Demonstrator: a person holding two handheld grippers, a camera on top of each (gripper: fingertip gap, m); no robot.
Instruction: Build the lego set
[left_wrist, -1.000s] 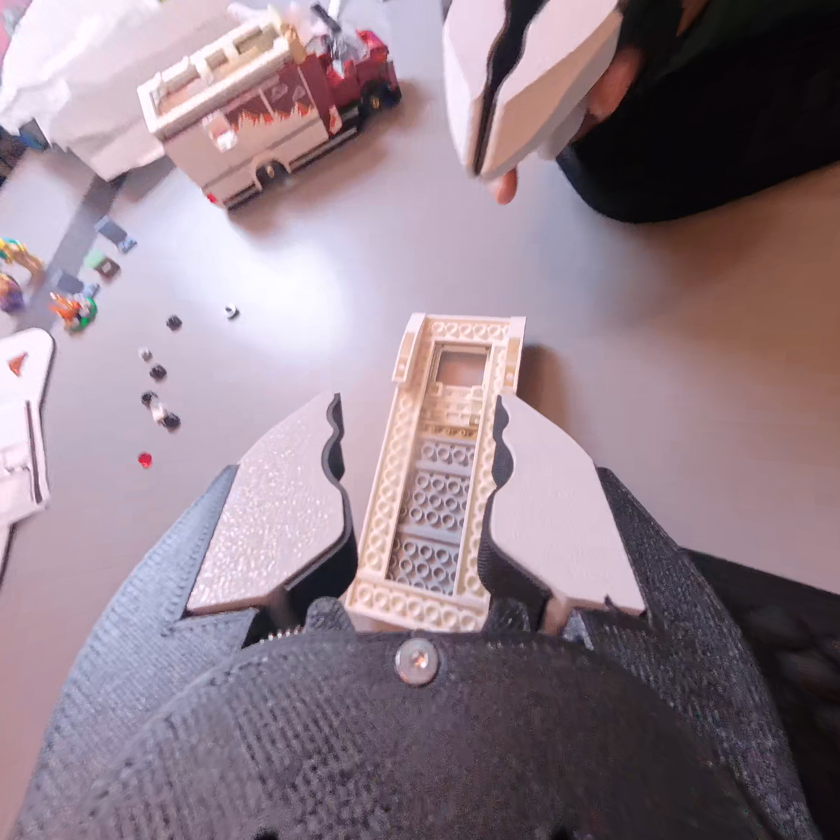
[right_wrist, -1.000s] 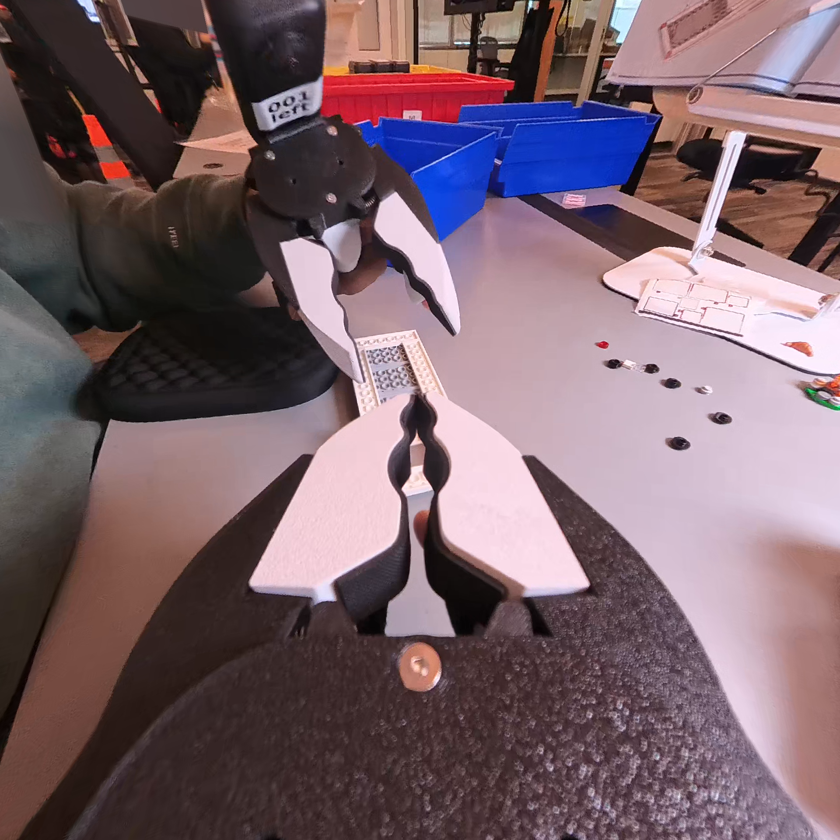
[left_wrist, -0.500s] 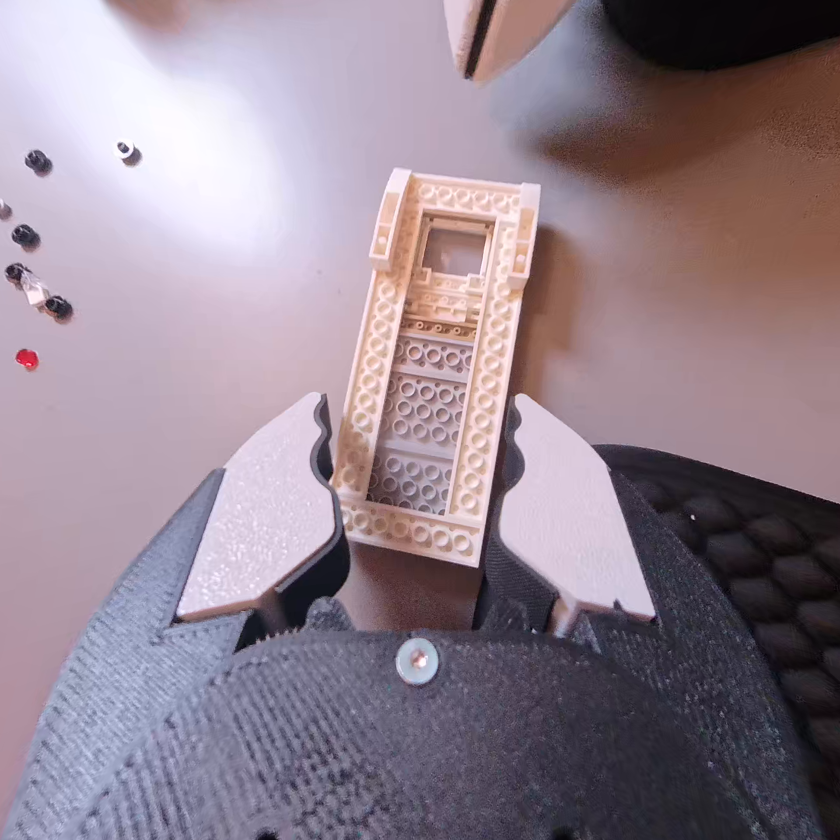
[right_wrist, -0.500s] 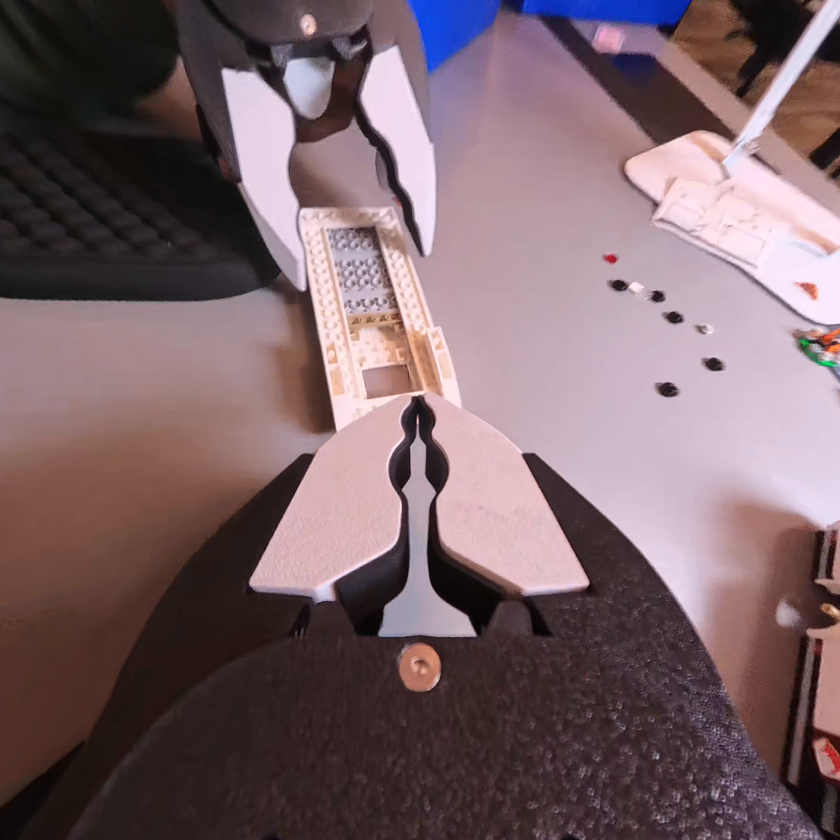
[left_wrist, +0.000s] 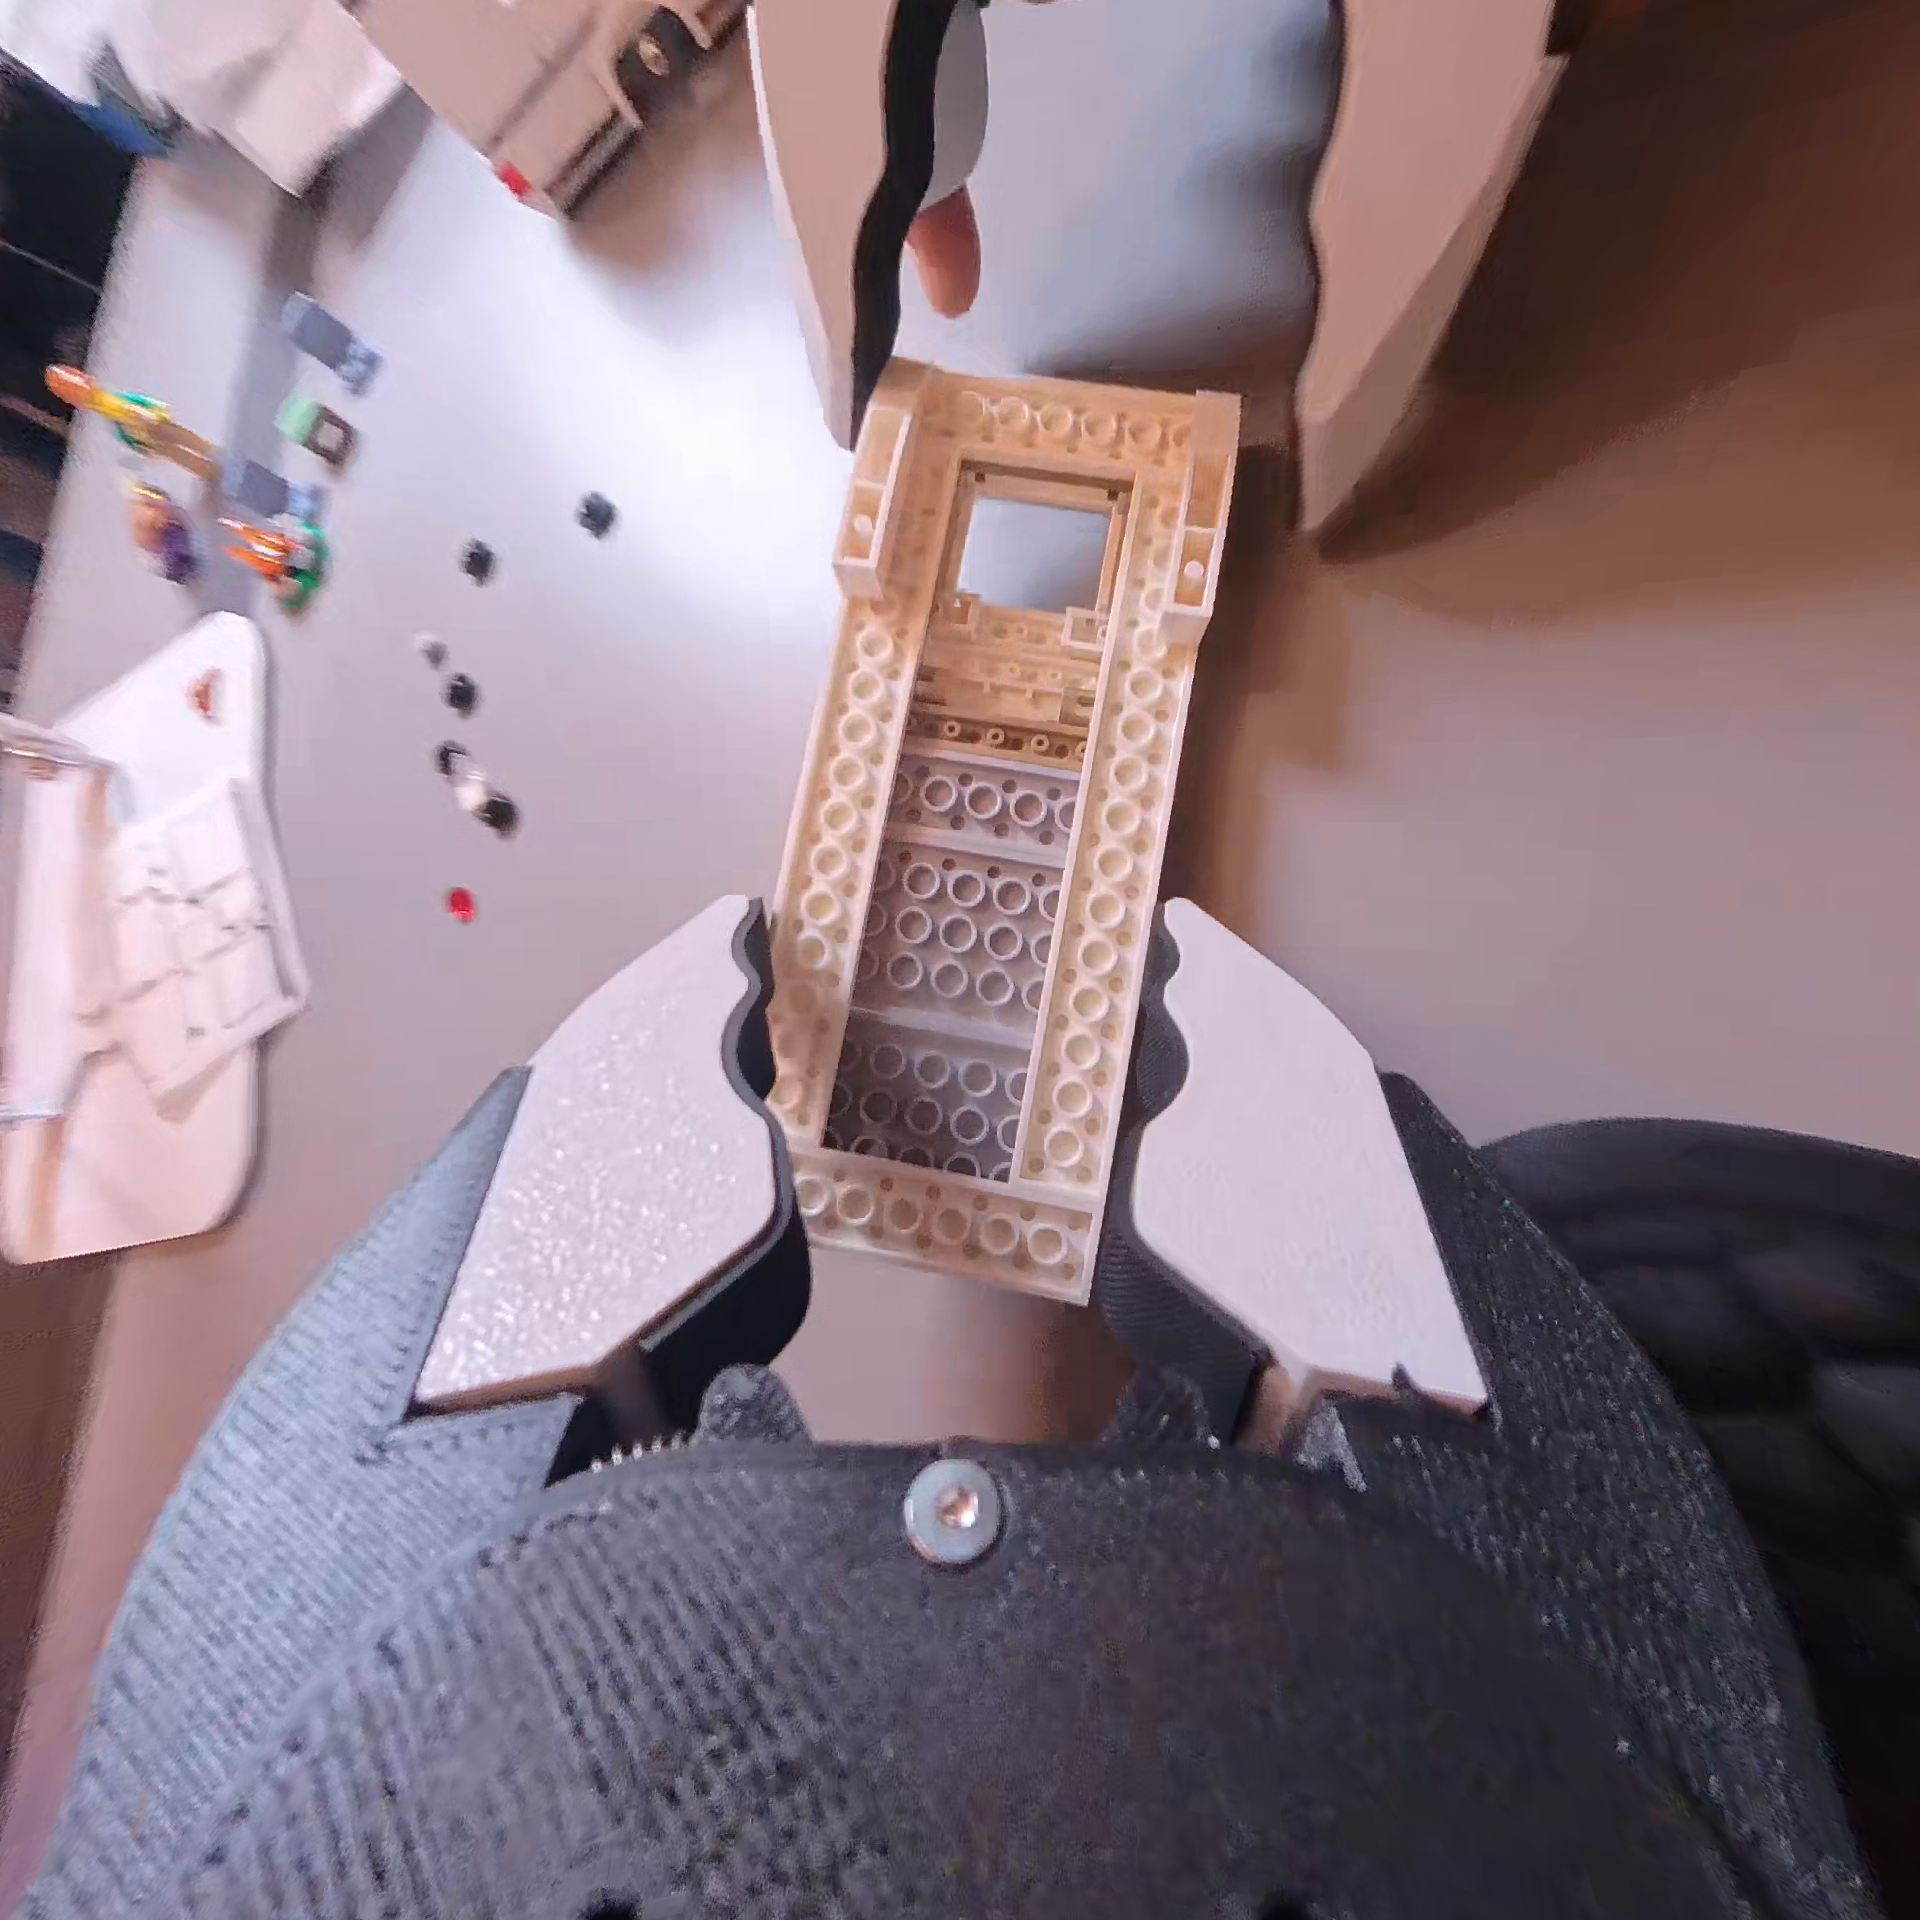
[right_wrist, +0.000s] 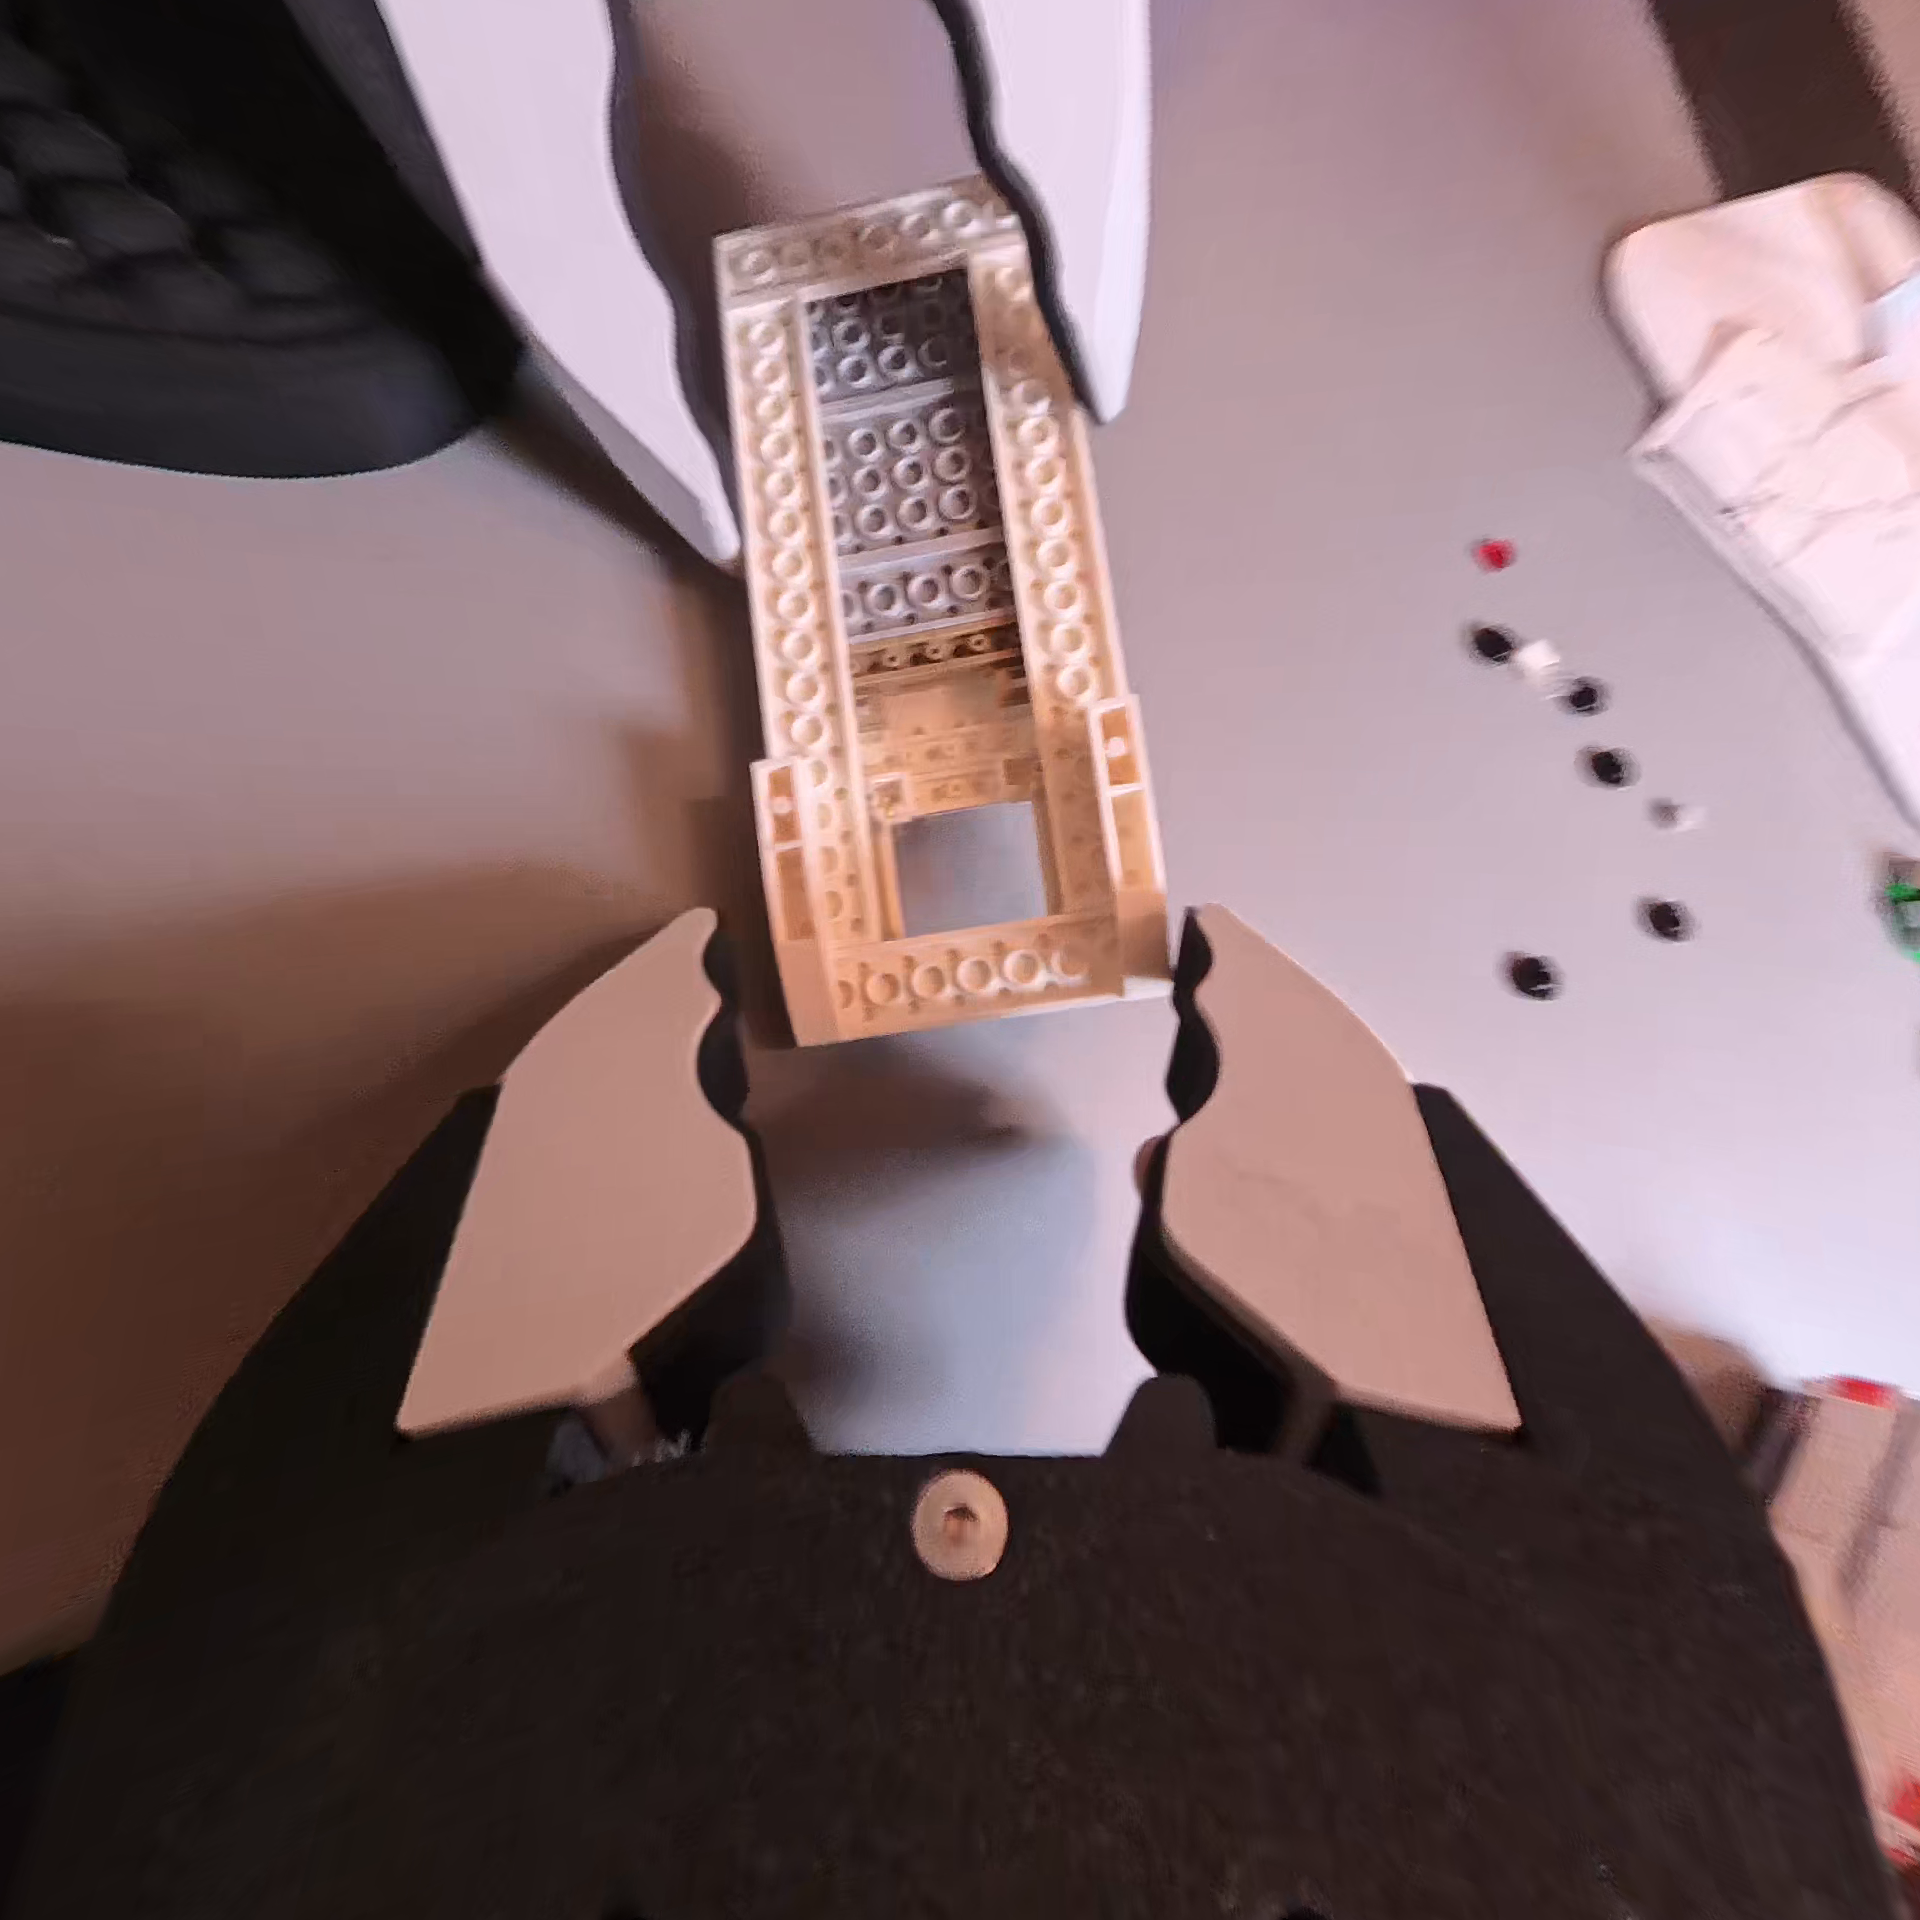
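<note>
Straddling the near end of a cream brick frame lying studs-down on the grey table, left gripper pads pressing its long sides. Hovering at the frame's far end, right gripper spread wide (fingertip showing between). Left of the frame, small black studs lying scattered.

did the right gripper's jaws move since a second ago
Yes. The right gripper had shut jaws; now they stand wide apart, either side of the near end of the cream brick frame on the table.

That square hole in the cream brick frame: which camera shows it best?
The left wrist view: the square opening in the cream brick frame is sharp there, with grey table showing through. The right wrist view shows the same opening closer, but motion-blurred.
</note>
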